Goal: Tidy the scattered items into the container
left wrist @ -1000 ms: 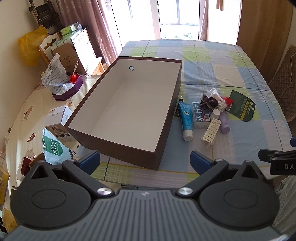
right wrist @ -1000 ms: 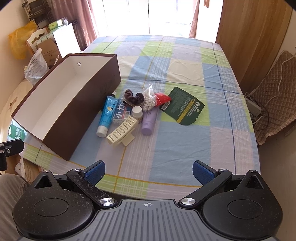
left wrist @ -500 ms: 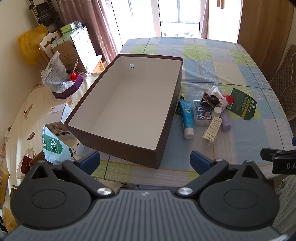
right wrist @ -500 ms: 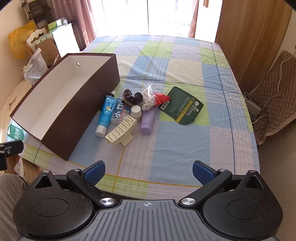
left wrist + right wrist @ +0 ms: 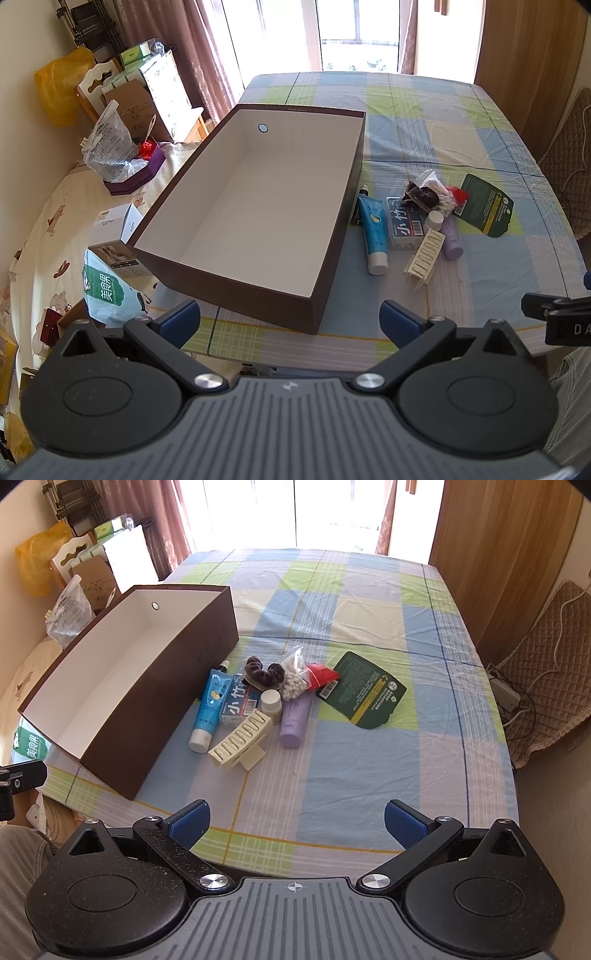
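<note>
Blue pads mark the near edge of each view: the right gripper (image 5: 294,821) and the left gripper (image 5: 290,317) both hang above the near edge of the bench (image 5: 369,768) with fingers spread wide and nothing between them. Just beyond, the cream hair claw (image 5: 242,740) is the nearest item of the cluster, with the blue tube (image 5: 208,709) and lilac bottle (image 5: 295,720) lying on either side of it; behind them sit the small white jar (image 5: 271,701), blue tissue pack (image 5: 236,705), dark scrunchie (image 5: 264,674), cotton-bud bag (image 5: 293,679) and green packet (image 5: 365,694). The brown box (image 5: 173,686) stands empty just left of the pile. Nothing is packed yet, so the step in hand looks like a first pick. Starting with the claw seems wise: approaching from above, closing across its narrow body, and lifting clear of the box wall before releasing.
</note>
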`<state>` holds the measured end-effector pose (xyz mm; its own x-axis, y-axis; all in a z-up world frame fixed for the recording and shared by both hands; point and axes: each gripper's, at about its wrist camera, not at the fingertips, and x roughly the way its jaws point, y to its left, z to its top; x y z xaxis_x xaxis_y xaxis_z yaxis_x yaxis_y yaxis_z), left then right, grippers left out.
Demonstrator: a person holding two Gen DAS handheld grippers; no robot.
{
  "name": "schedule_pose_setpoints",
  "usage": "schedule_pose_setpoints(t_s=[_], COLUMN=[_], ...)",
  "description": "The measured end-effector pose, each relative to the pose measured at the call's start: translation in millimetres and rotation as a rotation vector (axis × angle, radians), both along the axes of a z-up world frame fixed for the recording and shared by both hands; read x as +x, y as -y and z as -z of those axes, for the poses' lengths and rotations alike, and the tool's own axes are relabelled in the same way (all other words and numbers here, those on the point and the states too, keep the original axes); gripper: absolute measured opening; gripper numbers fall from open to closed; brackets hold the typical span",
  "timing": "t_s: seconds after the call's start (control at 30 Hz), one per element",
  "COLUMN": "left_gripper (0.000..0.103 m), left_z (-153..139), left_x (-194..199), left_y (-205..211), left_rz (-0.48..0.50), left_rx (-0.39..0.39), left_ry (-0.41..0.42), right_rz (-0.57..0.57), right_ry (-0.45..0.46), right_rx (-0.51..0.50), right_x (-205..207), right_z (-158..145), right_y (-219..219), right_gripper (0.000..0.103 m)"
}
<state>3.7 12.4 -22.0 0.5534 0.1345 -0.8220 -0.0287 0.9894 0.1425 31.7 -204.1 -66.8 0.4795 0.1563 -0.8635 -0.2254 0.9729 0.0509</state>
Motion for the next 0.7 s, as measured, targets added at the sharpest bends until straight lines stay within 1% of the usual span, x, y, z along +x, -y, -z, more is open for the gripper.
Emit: schedule_pose_setpoints(t_s=[0.7], left_gripper=[0.102], left_z=[2.9], left_x=[2.2], left_y=[2.4], left_rz=[0.004], left_rx=[0.005], left_ry=[-0.008], right_rz=[0.004], right_ry=[-0.003], right_rx=[0.002], right_x=[0.8], right_z=[3.4], right_y=[1.9], right_gripper=[0.103])
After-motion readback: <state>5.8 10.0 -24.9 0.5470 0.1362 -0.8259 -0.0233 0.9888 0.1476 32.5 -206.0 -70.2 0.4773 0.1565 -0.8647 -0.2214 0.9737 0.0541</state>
